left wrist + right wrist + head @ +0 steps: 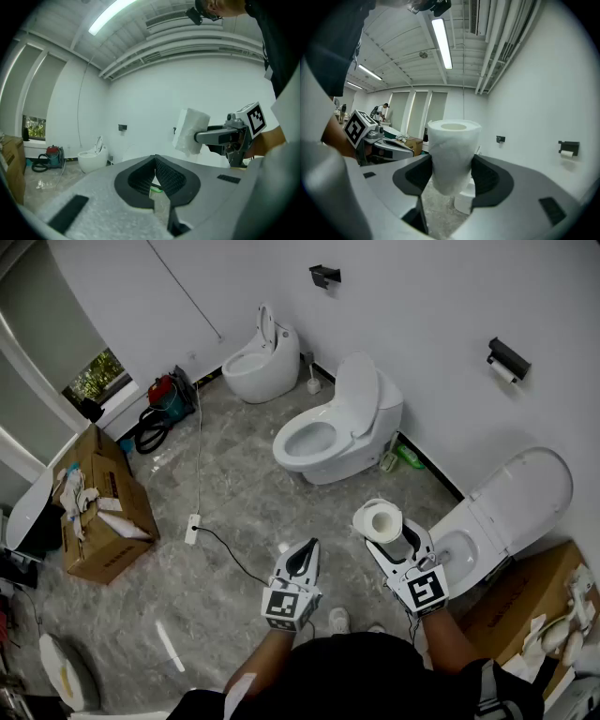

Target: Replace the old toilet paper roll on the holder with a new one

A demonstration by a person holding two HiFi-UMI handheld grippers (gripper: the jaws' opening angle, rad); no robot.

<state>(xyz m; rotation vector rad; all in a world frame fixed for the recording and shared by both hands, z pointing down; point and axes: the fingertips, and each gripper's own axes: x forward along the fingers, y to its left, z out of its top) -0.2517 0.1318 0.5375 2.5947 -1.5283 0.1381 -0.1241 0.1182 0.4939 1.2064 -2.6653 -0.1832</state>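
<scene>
A full white toilet paper roll (378, 520) stands upright between the jaws of my right gripper (386, 538), which is shut on it; in the right gripper view the roll (452, 154) fills the gap between the black pads. The black wall holder with the old roll (507, 360) is mounted on the white wall far to the right, well above and beyond the gripper, and shows small in the right gripper view as the holder (568, 149). My left gripper (307, 554) hovers beside it over the floor, shut and empty. From the left gripper view (154, 161) the held roll (190, 131) shows to the right.
Three white toilets stand along the wall: one far (262, 357), one in the middle (342, 427), one close at right (506, 507). A second black holder (324, 276) hangs on the far wall. Cardboard boxes (103, 507) (525, 601), a red vacuum (167, 395) and a power strip (192, 526) lie on the floor.
</scene>
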